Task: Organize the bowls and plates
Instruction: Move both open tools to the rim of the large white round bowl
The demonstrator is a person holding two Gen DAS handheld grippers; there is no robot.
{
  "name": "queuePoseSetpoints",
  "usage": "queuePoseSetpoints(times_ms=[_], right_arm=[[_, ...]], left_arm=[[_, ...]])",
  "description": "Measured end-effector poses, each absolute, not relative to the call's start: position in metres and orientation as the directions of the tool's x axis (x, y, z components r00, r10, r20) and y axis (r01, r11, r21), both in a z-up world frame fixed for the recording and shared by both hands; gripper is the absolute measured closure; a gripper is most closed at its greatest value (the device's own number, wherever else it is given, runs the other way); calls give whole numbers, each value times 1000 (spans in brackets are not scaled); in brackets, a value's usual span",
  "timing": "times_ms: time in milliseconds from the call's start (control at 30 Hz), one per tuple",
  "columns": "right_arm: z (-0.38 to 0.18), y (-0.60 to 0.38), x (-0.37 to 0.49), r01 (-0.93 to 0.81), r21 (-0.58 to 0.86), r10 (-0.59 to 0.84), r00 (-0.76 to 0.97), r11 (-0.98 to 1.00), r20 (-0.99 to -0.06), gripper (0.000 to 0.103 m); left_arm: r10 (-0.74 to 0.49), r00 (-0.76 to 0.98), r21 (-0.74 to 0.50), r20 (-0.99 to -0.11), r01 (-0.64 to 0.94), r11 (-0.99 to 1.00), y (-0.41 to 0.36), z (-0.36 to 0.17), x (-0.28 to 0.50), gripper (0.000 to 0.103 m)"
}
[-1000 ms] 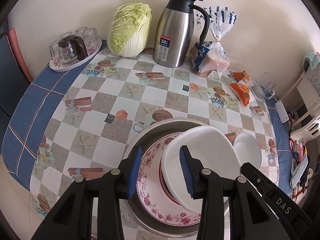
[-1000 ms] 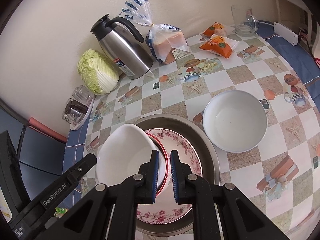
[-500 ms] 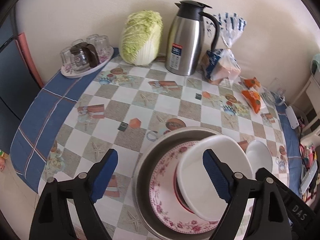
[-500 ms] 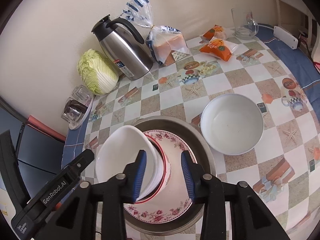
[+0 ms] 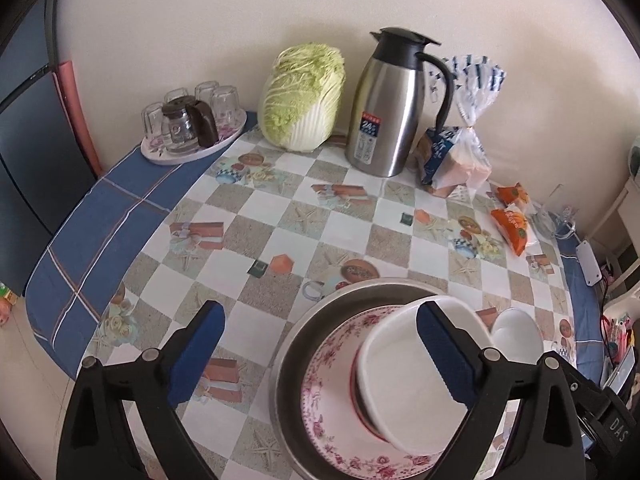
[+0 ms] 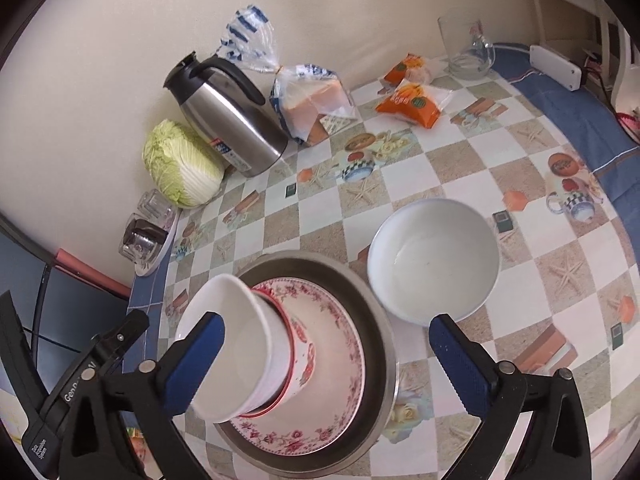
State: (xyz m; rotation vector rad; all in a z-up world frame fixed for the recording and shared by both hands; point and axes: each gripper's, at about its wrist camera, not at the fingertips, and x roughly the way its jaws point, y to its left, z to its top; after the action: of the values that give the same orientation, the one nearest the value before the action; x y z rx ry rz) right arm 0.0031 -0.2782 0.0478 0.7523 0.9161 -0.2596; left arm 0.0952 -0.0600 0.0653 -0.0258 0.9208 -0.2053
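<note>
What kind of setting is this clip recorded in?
Most likely a home dining corner: a round table with a patterned tablecloth, cabbage, thermos and bagged bread set against the wall.

left gripper (image 5: pixel 320 354): tilted down at the table, jaws spread wide and opening, blue pads not pressing on anything
left fingers (image 5: pixel 442 354): black arms with blue ribbed pads, one low on the left of its view, the other right of centre
right gripper (image 6: pixel 326 360): also angled down, jaws opening, about as wide as they go, nothing clamped
right fingers (image 6: pixel 194 358): same blue pads, far apart
cross view: the left gripper's black body shows at the right camera's lower left edge
</note>
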Motion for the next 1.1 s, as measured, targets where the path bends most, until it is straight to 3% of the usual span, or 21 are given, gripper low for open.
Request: queuePoseSetpoints(times_ms=[133,367,600,1000,1100], right_arm=[[50,-285,-2,496,459,80,610,738,-789,0],[53,-308,-17,521,424,4,628,741,-778,0],[40,-343,-30,607,362,-65,566,707,-822,0],[-3,-375,-34,696,329,-44,460,638,-887,0],[-10,-375,-30,701,321,-37,444,637,-895,0]], left_arm=[[-235,611,-145,-756,194,970,-69,74,88,6],[-292,712,-85,-639,312,946,-116,92,71,6],[-371,576,-111,-729,435,894,-167,82,73,6],[-371,490,-40,-789,562,826,-242,73,78,6],[-351,469,-14,-811,583,812,-259,68,80,12]])
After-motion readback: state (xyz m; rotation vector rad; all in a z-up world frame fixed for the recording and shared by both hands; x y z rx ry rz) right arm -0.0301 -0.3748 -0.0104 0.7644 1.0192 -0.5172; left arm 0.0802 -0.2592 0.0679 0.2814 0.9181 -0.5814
